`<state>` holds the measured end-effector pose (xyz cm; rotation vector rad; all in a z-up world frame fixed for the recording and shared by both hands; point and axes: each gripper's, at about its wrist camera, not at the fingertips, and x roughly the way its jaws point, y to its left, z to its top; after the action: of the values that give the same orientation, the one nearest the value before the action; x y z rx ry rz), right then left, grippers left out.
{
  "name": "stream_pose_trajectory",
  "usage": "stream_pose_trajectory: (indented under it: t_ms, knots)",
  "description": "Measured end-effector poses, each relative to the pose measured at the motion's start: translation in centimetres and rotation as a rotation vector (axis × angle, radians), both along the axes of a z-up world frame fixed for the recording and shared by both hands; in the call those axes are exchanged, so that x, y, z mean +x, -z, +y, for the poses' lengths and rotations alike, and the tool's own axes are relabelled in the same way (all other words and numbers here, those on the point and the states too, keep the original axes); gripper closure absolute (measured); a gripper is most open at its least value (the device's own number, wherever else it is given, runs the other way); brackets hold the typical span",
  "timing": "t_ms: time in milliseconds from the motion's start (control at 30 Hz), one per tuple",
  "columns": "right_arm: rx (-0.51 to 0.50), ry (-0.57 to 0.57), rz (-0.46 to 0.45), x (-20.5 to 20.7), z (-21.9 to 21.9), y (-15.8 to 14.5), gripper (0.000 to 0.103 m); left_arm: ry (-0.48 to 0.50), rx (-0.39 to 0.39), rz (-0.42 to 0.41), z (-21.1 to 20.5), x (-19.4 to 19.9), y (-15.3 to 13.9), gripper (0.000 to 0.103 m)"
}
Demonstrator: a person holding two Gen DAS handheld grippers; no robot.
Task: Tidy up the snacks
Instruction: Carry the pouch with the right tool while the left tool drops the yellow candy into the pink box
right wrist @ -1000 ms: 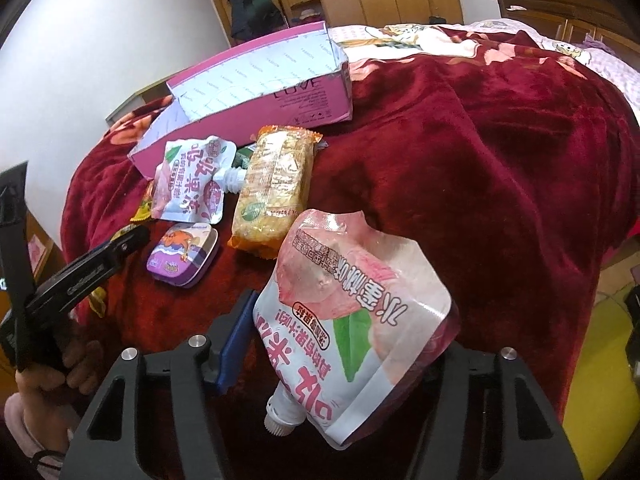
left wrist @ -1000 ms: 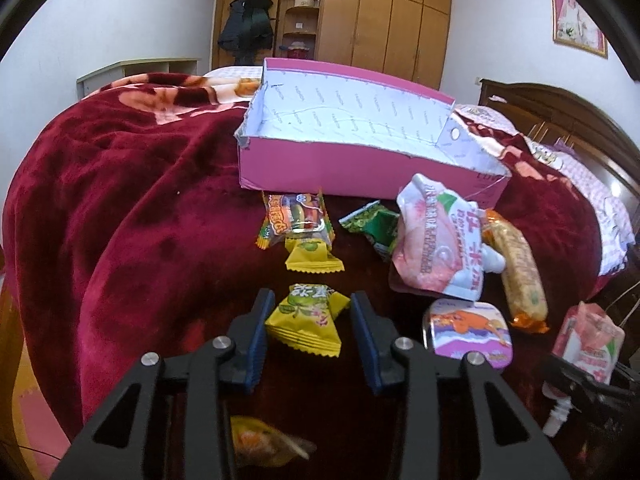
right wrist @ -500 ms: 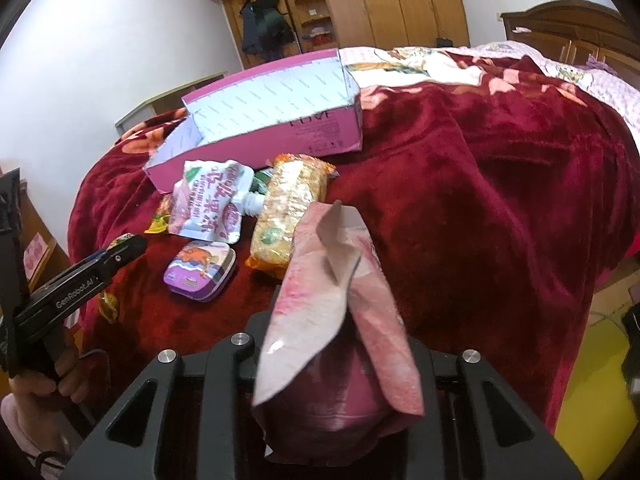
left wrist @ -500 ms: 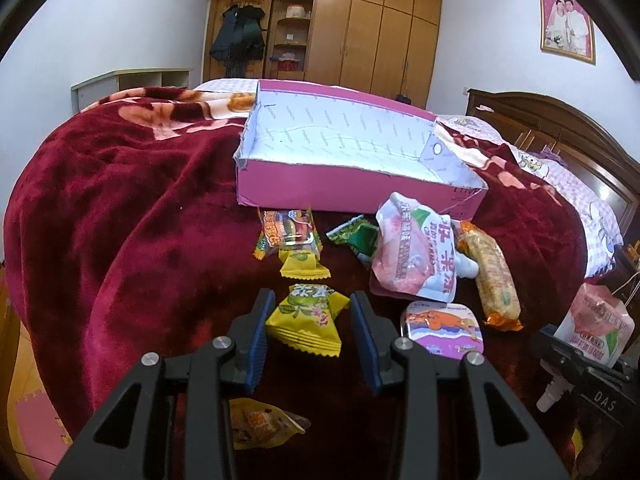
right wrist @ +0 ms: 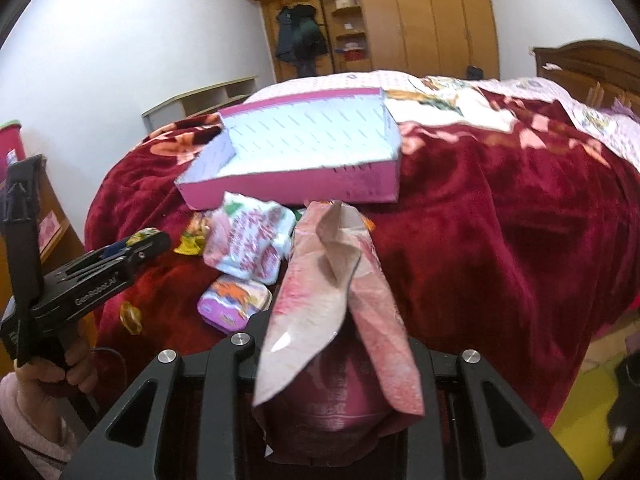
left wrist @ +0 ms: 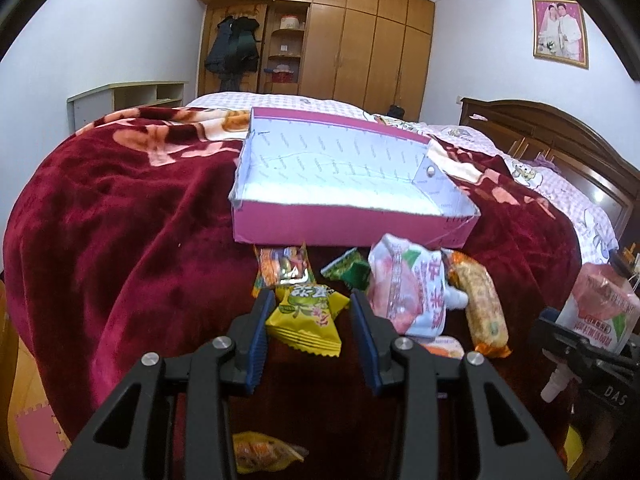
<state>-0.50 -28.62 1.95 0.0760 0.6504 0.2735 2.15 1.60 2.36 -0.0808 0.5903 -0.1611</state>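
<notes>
My left gripper [left wrist: 311, 300] is shut on a yellow candy packet [left wrist: 304, 316], which hangs between the blue pads [left wrist: 258, 340] above the red blanket. My right gripper [right wrist: 332, 332] is shut on a pink peach-print spout pouch [right wrist: 340, 312]. The pouch stands edge-on and hides the fingertips. In the left wrist view the same pouch [left wrist: 600, 312] shows at the far right, spout down. The open pink box [left wrist: 352, 228] with its white lining lies beyond the loose snacks, also seen as the pink box [right wrist: 300, 188] in the right wrist view.
On the blanket before the box lie a pink-white pouch [left wrist: 408, 292], a cracker bar [left wrist: 480, 312], a green packet [left wrist: 348, 270], an orange packet [left wrist: 284, 268] and a purple jelly cup [right wrist: 234, 304]. A person's hand [right wrist: 52, 372] holds the left gripper. The bed edge drops off on both sides.
The right jaws closed on the pink pouch, which turned from flat to edge-on and rose off the blanket. The left gripper rose with the yellow packet still between its pads.
</notes>
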Motion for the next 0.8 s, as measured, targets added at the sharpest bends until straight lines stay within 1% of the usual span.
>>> stream_pose_trajectory:
  t_ms: [167,367,533,667,800]
  knots:
    - [-0.001,-0.031,-0.001,1.3,0.3,-1.5,0.072,0.004,0.021,-0.015,0.0,1.4,-1.3,0.062]
    - [-0.024,-0.057,-0.023,3.5,0.6,-3.5,0.072,0.011,0.01,-0.036,0.0,3.7,-3.0,0.062]
    - [-0.045,-0.07,-0.032,5.8,1.0,-4.9,0.072,0.023,0.019,-0.047,-0.4,6.1,-4.3,0.062]
    - [-0.048,-0.085,-0.025,7.7,1.4,-5.4,0.072,0.035,0.013,-0.047,-0.3,7.8,-5.3,0.062]
    - [-0.046,-0.092,-0.005,9.9,1.7,-5.3,0.072,0.034,0.039,-0.062,-0.5,9.3,-6.0,0.062]
